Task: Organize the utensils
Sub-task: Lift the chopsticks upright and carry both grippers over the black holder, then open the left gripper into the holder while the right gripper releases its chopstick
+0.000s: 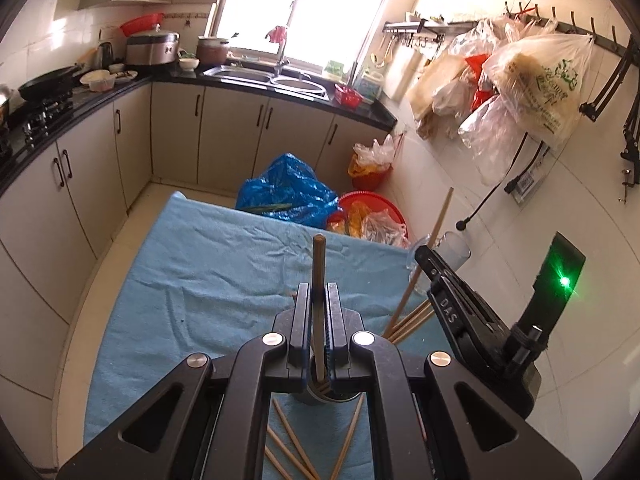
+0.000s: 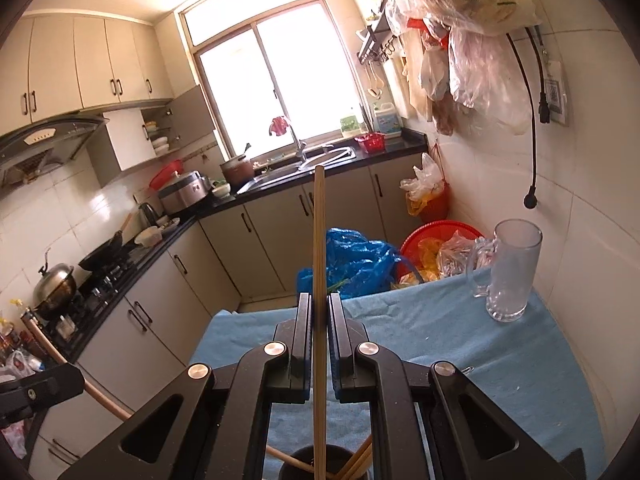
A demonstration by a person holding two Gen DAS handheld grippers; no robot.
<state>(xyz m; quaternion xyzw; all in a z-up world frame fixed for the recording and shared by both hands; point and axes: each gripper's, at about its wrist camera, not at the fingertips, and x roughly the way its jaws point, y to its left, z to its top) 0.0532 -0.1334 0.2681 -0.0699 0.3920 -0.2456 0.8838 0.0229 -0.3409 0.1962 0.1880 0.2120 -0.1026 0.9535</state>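
My left gripper [image 1: 319, 292] is shut on a dark brown chopstick [image 1: 319, 256] that stands upright between its fingers. Its lower end reaches a dark round holder [image 1: 340, 398] just under the gripper. Several loose chopsticks [image 1: 292, 440] lie on the blue cloth [image 1: 200, 272] near me, and a few more [image 1: 412, 320] fan out to the right. My right gripper [image 2: 319, 304] is shut on a long light chopstick [image 2: 319, 220], held upright over the dark holder [image 2: 292, 472], which has other chopsticks in it. In the left wrist view the right gripper [image 1: 424, 256] is at the right.
A glass mug [image 2: 512, 272] stands at the far right corner of the cloth-covered table [image 2: 440, 340], close to the tiled wall. Beyond the far edge are a blue plastic bag [image 1: 288, 192] and a red basin [image 1: 372, 208]. Cabinets [image 1: 80, 184] run along the left.
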